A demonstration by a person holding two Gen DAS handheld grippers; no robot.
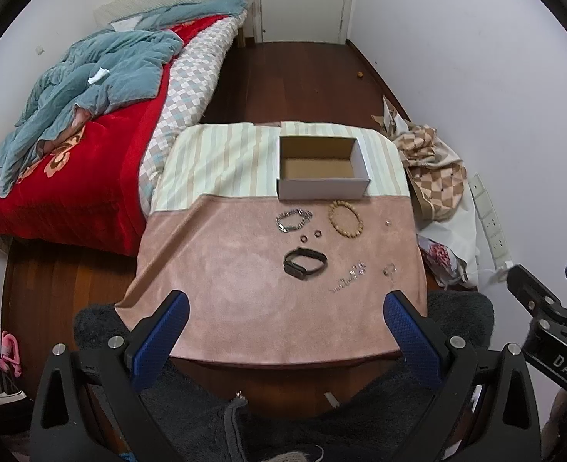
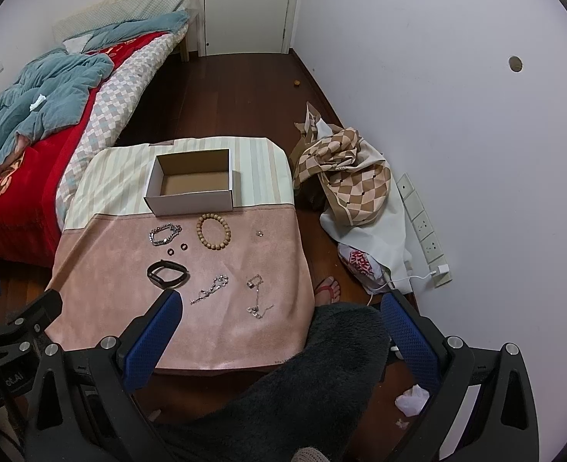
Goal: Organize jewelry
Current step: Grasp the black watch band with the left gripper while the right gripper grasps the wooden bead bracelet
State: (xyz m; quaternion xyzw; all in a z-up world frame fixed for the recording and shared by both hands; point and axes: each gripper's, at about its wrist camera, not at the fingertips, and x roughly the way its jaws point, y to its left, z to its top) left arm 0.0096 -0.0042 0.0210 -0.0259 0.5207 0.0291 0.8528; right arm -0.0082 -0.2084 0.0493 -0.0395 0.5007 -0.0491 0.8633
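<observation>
An open, empty cardboard box [image 1: 323,169] [image 2: 193,183] stands at the far side of a cloth-covered table [image 1: 225,288] [image 2: 102,269]. In front of it lie a wooden bead bracelet [image 1: 345,218] [image 2: 213,231], a silver chain bracelet [image 1: 293,220] [image 2: 164,233], two small rings [image 1: 309,236] [image 2: 177,248], a black wristband [image 1: 305,263] [image 2: 168,273], a thin silver chain [image 1: 348,278] [image 2: 211,288], another thin chain [image 2: 256,295] and a tiny earring [image 1: 387,223] [image 2: 259,233]. My left gripper [image 1: 285,308] is open and empty above the near table edge. My right gripper [image 2: 281,308] is open and empty near the table's right corner.
A bed with a red blanket and blue quilt [image 1: 71,123] [image 2: 33,115] stands left of the table. A checkered cloth bag [image 1: 433,177] [image 2: 345,169] and a wall power strip [image 2: 422,227] lie to the right. A dark fuzzy garment [image 2: 321,365] covers the near foreground.
</observation>
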